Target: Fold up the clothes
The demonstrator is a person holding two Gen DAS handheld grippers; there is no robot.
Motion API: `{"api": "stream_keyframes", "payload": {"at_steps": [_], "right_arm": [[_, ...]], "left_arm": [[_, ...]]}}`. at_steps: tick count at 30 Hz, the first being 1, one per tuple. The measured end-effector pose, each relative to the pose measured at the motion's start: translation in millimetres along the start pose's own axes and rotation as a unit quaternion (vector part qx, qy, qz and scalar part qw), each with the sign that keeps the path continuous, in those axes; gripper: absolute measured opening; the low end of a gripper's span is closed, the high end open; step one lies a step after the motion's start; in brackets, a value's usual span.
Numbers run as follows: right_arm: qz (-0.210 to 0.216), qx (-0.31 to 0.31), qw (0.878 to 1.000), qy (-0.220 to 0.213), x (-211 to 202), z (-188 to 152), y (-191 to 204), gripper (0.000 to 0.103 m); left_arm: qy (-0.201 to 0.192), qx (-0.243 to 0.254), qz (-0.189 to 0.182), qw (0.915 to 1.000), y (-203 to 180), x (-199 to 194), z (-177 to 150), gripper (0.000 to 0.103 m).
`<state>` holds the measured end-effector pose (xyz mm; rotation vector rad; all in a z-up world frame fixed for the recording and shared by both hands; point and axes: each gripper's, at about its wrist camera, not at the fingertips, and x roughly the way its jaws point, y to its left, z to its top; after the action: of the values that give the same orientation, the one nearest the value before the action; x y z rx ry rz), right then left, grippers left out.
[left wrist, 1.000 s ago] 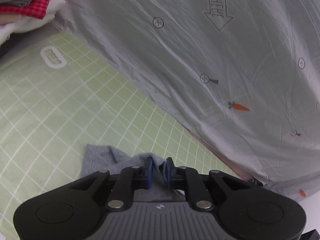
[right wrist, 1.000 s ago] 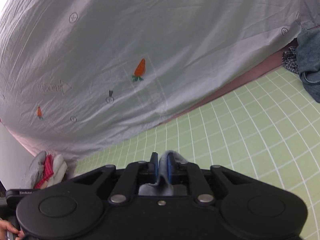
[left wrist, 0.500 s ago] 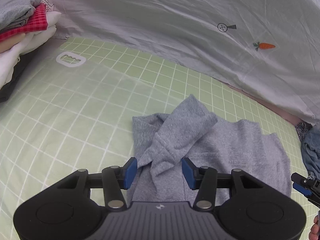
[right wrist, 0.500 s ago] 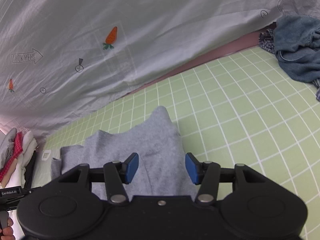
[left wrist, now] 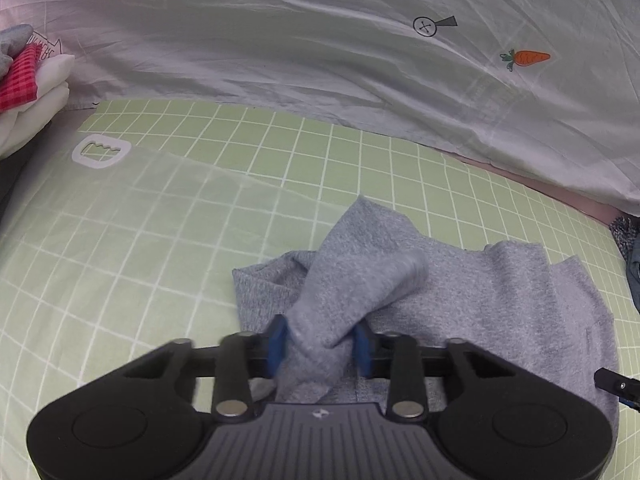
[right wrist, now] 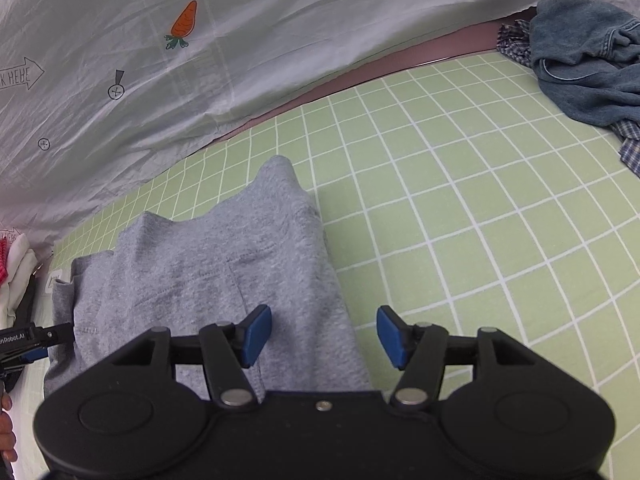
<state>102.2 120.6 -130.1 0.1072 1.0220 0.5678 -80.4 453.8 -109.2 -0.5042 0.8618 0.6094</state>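
Grey garment (left wrist: 480,304) now dropped flat on green sheet (left wrist: 160,240); left gripper (left wrist: 320,344) closing on sleeve fold, right gripper (right wrist: 324,336) released, opening.

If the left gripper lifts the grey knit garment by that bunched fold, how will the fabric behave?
Probably floppy: the grey knit garment lies in soft folds on the green checked sheet. The left gripper, closing around a bunched fold, would likely raise only that part while the rest drags. The fuzzy knit looks unlikely to slip.
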Motion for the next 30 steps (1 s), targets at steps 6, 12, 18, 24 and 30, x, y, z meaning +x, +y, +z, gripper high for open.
{"api": "stream_keyframes", "payload": {"at_steps": [6, 12, 18, 24, 30], "right_arm": [[-0.005, 0.001, 1.000, -0.001, -3, -1, 0, 0.061], [-0.001, -0.013, 1.000, 0.004, -1, -4, 8, 0.063], [0.009, -0.008, 1.000, 0.004, 0, -3, 9, 0.078], [0.028, -0.009, 0.999, 0.023, 13, -3, 15, 0.084], [0.045, -0.009, 0.998, 0.038, 28, 2, 19, 0.091]], "left_arm": [[-0.043, -0.191, -0.042, 0.9797, 68, -17, 10, 0.013], [-0.030, -0.223, -0.009, 0.9742, 88, -18, 0, 0.049], [0.016, -0.140, -0.045, 0.9890, 72, -14, -21, 0.085], [0.074, -0.043, -0.048, 0.9952, 42, 10, -42, 0.088], [0.089, -0.038, -0.068, 0.9930, 30, 27, -39, 0.094]]}}
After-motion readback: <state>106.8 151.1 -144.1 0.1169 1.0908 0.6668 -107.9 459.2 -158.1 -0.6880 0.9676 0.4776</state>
